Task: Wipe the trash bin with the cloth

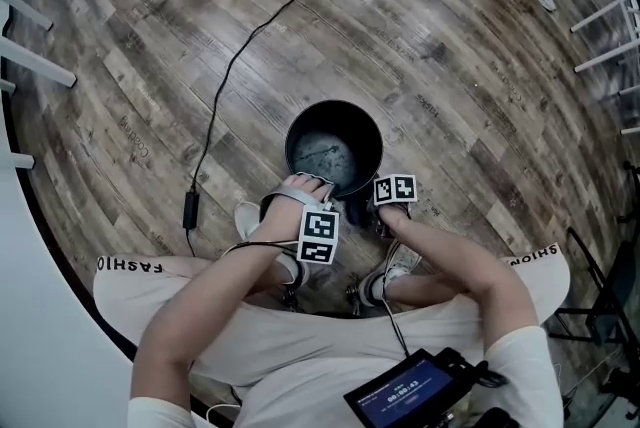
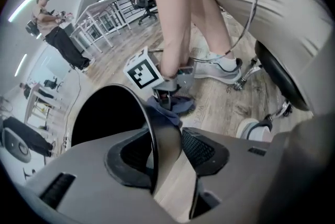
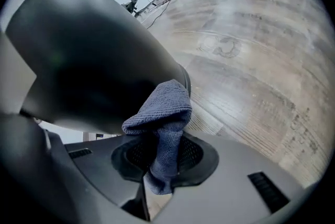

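1. The trash bin [image 1: 335, 151] probably handled as a light, empty, stiff-walled thing with a smooth surface. On the wooden floor [image 1: 450, 66] it could have slid or tipped under a firm wipe, so its near rim looked like the sensible place to steady it.
2. The cloth [image 3: 166, 113] looked soft and limp, a ribbed grey-blue fabric. It would likely press best with its folded end bunched in a pinch.
3. The bin was round, black and open-topped, with nothing in it and pale smears on its inside bottom. It stood upright on the floor, just in front of your shoes [image 1: 400, 261].
4. Your left gripper [image 2: 166, 147] sat astride the bin's near rim, one jaw inside the bin and one outside it. The jaws stood apart, with a gap showing beside the bin's wall, so the rim was released and not clamped.
5. Your right gripper [image 3: 163, 160] was clenched on the cloth, just outside the bin and close beside the left gripper. The cloth's folded end stuck out past the jaw tips at the bin's outer wall, near the rim, and it appeared to touch there.
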{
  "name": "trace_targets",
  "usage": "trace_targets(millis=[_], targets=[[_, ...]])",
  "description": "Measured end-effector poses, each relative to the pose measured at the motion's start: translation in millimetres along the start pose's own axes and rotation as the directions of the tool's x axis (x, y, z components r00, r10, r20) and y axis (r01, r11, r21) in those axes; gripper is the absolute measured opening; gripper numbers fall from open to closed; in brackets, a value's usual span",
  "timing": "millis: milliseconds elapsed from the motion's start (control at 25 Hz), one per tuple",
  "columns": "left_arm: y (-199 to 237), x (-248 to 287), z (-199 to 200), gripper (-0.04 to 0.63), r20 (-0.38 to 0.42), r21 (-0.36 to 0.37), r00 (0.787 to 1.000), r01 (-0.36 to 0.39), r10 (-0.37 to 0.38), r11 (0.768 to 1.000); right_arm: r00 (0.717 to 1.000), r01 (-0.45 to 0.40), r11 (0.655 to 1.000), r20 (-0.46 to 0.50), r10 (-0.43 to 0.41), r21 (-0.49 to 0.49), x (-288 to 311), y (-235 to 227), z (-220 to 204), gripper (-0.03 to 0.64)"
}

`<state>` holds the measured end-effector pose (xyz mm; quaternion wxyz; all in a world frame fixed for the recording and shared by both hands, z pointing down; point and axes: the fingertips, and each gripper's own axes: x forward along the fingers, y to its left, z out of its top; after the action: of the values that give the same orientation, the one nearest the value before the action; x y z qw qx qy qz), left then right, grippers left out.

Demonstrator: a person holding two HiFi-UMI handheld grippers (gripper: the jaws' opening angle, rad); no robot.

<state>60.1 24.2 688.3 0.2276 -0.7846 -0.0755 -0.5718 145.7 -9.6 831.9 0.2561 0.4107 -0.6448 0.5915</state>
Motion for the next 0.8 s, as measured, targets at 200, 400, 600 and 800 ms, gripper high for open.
trace_targets(millis=[200,400,600,800], targets=[[-3.8,-1.0,-42.3,0.183,-0.137,0.224,0.991,0.041,-0.011,0.974,0.999,-0.042,0.999,-0.004,0.042,-0.011,-60.5,33.0,4.3,0.081],[2.0,3.1,-59.4,0.116,-0.169,0.264,0.984,-0.002,0.048,0.965,0.991,-0.133,0.991,0.014,0.133,-0.004,-112.1,87.1,2.1,0.081],[-2.7,4.1,-49.0,0.092,-0.166,0.292,0.985,0.002,0.049,0.956,0.982,-0.186,0.982,0.003,0.187,-0.036,-128.4,119.7,4.5,0.081],[-9.0,7.0,-34.2,0.084,-0.137,0.273,0.989,-0.016,0.055,0.962,0.987,-0.155,0.986,-0.036,0.154,-0.053,-112.2,107.4,6.2,0.081]])
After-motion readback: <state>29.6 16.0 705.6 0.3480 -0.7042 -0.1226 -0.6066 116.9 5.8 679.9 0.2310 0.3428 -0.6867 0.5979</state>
